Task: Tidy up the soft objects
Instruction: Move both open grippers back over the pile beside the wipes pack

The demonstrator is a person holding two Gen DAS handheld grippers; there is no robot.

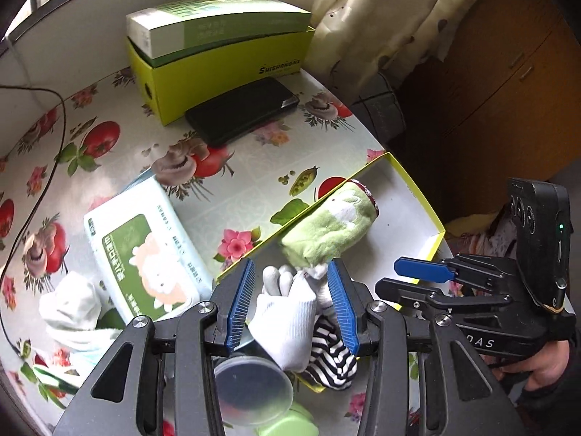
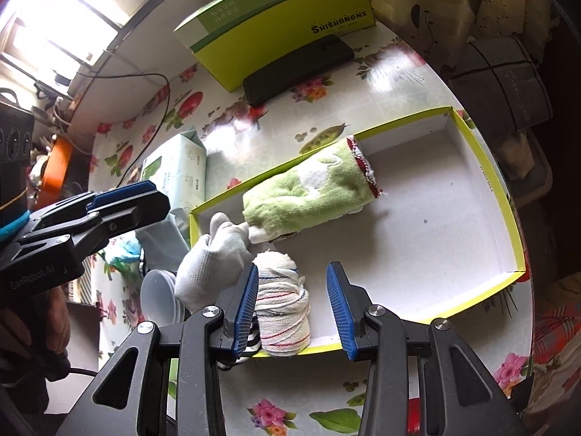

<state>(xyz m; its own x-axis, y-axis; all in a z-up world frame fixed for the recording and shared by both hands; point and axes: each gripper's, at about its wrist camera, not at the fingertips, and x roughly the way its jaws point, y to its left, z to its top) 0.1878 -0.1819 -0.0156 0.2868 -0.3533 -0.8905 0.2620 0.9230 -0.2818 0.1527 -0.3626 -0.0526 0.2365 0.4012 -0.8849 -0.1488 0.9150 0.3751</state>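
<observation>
A shallow yellow-edged box lid [image 2: 501, 196] [image 1: 414, 196] lies on the flowered table. In it lie a rolled green towel [image 2: 312, 189] [image 1: 330, 229], a white work glove [image 2: 214, 269] [image 1: 287, 312], a rolled white cloth with red and blue stripes [image 2: 283, 309] and a black-and-white striped sock [image 1: 332, 356]. My left gripper [image 1: 290, 301] is open, its jaws on either side of the glove without squeezing it. My right gripper [image 2: 292, 309] is open over the near end of the lid, the striped roll between its jaws; it also shows in the left wrist view [image 1: 421, 270].
A tissue pack [image 1: 145, 254], a white sock [image 1: 69, 312], a clear plastic lid [image 1: 254, 388] and a green item lie at the left. A yellow-green box [image 1: 218, 54] and black phone [image 1: 243, 109] stand at the back. The table edge runs along the right.
</observation>
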